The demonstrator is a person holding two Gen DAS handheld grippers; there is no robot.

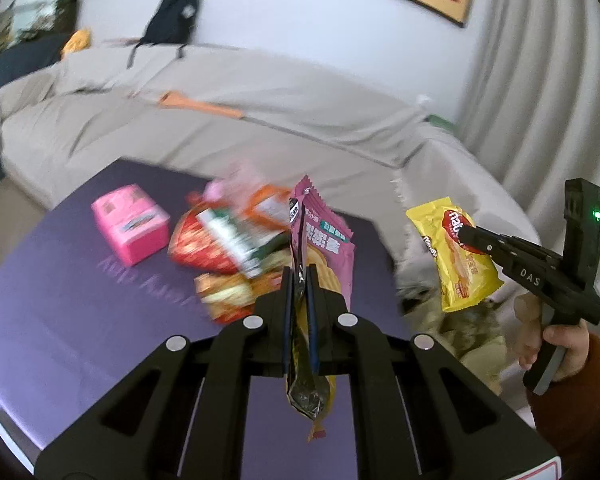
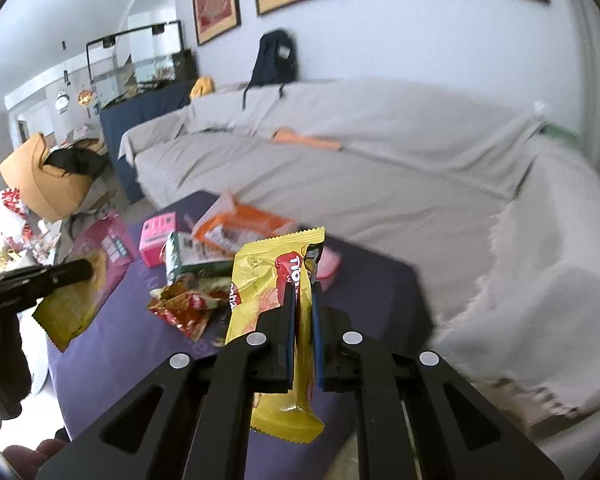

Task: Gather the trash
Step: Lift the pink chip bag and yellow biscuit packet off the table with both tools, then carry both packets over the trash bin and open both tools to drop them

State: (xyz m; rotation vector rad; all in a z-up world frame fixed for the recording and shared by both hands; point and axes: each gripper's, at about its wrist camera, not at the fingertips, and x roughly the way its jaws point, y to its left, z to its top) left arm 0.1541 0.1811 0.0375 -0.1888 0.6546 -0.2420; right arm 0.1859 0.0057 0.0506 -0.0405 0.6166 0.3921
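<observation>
The left gripper [image 1: 300,276] has its jaws pressed together on a pink snack wrapper [image 1: 326,240], which stands upright between them, its pink top rising toward 12 o'clock and a crumpled dark and yellow tail hanging down toward 6 o'clock. The right gripper [image 2: 304,292] has its jaws closed on a yellow wafer wrapper [image 2: 260,272], held upright; its serrated top edge points toward 12 o'clock and its lower end hangs below the jaws. From the left wrist view that same yellow wrapper [image 1: 456,256] hangs at about 3 o'clock, off the edge of the purple table [image 1: 60,300], in front of the grey covered sofa [image 1: 260,100].

On the table, toward 11 o'clock of the left gripper, lie a pile of blurred wrappers: a red crumpled packet [image 1: 198,246], a green-and-white packet [image 1: 232,240], an orange-and-white packet [image 1: 266,204]. A pink box [image 1: 130,224] sits at 10 o'clock, apart from the pile. A black backpack [image 1: 172,16] leans on the sofa back.
</observation>
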